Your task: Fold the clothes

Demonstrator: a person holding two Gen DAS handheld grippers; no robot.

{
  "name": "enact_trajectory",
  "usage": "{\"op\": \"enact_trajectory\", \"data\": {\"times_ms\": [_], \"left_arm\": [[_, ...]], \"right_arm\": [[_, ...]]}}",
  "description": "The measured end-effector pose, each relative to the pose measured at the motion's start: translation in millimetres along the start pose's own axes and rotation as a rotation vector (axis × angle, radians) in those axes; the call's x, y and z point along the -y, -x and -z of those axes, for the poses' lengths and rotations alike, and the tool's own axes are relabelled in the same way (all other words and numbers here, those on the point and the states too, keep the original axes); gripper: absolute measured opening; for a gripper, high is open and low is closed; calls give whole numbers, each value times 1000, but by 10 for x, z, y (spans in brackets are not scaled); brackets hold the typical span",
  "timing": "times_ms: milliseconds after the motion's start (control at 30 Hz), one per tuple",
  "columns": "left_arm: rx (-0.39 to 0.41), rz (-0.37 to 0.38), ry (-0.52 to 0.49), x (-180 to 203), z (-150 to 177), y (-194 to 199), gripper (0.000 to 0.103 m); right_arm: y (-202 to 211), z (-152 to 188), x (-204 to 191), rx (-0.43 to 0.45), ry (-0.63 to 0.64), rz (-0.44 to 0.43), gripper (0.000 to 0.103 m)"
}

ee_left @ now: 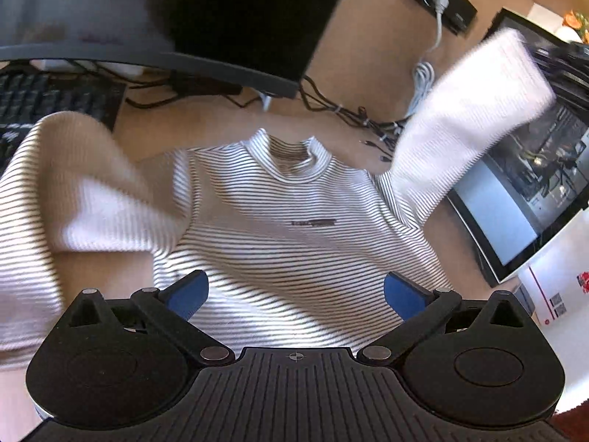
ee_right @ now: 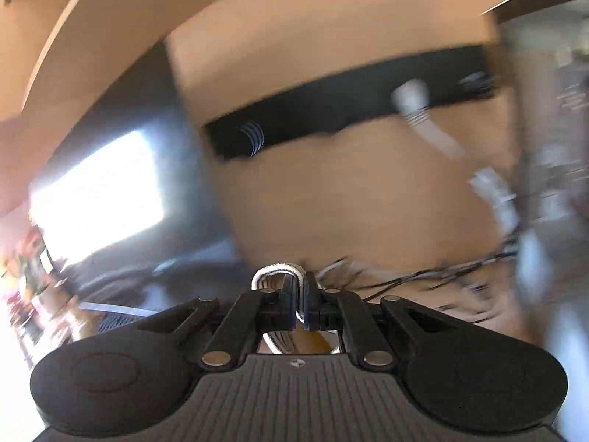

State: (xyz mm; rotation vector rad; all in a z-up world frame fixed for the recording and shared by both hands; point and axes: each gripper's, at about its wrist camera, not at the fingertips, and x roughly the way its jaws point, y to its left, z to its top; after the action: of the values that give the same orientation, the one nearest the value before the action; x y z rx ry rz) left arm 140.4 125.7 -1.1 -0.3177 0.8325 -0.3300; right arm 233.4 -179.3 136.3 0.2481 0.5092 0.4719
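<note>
A white top with thin dark stripes (ee_left: 287, 221) lies spread on the tan desk, collar away from me. Its left sleeve (ee_left: 70, 184) is bunched toward the body. Its right sleeve (ee_left: 475, 110) is lifted into the air at the upper right. My left gripper (ee_left: 296, 294) is open, its blue pads over the shirt's lower hem, holding nothing. My right gripper (ee_right: 300, 309) is shut on a fold of the striped cloth (ee_right: 276, 272), raised above the desk. The right wrist view is blurred.
A black keyboard (ee_left: 44, 103) lies at far left. A monitor stand (ee_left: 221, 62) and tangled cables (ee_left: 360, 118) are behind the shirt. A screen (ee_left: 522, 191) leans at right. A black power strip (ee_right: 349, 110) sits on the wall.
</note>
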Motion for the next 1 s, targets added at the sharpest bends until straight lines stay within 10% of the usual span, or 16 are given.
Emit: {"op": "enact_trajectory", "data": {"times_ms": [367, 500, 733, 1000], "left_arm": [[-9, -33, 76, -151, 133, 193, 103], [-11, -23, 73, -154, 79, 168, 103], [10, -37, 44, -132, -138, 123, 103], [-31, -281, -231, -299, -18, 532, 103]], "right_arm": [[-849, 231, -588, -134, 18, -112, 17], [-863, 203, -470, -110, 28, -85, 35], [-990, 714, 209, -206, -74, 71, 37], [-1147, 1454, 639, -373, -64, 186, 35]]}}
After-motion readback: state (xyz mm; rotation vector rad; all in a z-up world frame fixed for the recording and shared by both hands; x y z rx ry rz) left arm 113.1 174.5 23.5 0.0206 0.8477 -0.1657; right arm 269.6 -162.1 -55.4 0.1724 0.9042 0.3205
